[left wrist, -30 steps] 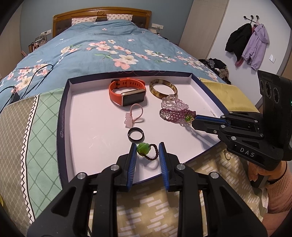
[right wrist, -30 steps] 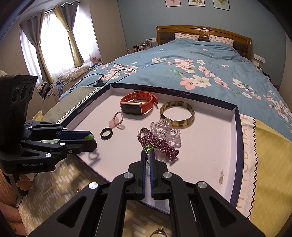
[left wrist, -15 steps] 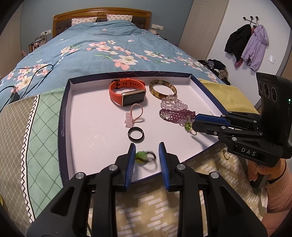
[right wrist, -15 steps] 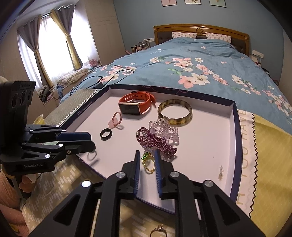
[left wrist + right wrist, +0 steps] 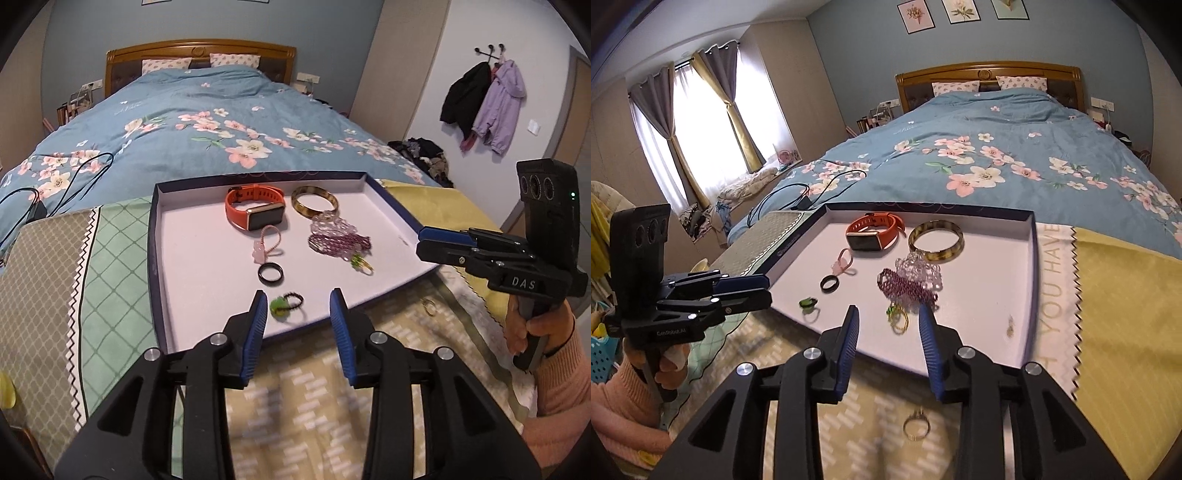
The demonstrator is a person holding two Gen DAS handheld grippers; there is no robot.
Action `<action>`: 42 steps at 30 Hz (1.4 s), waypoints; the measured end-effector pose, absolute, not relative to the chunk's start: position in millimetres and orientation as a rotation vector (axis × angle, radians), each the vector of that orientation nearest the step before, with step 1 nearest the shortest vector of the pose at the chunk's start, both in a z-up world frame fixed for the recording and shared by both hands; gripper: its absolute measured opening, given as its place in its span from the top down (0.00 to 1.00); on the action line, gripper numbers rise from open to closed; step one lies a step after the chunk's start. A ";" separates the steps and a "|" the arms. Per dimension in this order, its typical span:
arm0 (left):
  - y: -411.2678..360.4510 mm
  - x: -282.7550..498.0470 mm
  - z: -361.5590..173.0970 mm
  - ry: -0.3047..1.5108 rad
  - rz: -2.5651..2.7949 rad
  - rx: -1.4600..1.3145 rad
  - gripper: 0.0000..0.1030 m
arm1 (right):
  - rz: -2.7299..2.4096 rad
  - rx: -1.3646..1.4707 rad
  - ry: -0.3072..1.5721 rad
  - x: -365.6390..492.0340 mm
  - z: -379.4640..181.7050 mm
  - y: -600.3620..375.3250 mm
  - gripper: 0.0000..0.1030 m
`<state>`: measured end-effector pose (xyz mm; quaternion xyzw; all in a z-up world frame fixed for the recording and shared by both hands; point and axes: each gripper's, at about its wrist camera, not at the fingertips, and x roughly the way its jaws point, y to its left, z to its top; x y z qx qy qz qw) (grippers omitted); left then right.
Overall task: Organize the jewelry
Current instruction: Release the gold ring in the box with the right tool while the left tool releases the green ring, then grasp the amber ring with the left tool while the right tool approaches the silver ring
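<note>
"DAS" is showing on the right gripper [image 5: 421,242]; "GenRobot.AI" on the left gripper [image 5: 768,290]; "YOU HAVE" on the cloth [image 5: 1052,273] right of it.

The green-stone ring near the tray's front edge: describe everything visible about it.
The green-stone ring is a small dark, beaded-looking band carrying one rounded bright green stone, slightly blurred. It lies flat on the white floor of the tray, close to the front rim, stone toward the left. Nothing touches it: the left gripper stands open with its blue pads on either side but apart from it. The plain black ring lies just behind it, separate.
</note>
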<state>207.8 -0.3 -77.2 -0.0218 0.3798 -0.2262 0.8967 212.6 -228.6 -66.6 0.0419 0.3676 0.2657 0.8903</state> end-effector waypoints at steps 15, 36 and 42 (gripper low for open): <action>-35.7 164.0 -94.5 0.822 -0.573 0.056 0.61 | 0.488 0.010 0.874 174.1 -98.9 -245.4 0.60; -57.4 186.1 -117.2 0.918 -0.534 0.105 0.72 | 0.455 -0.098 0.907 177.0 -110.2 -224.8 0.61; -55.4 185.8 -117.3 0.920 -0.525 0.098 0.82 | 0.443 -0.097 0.907 178.8 -110.1 -225.9 0.73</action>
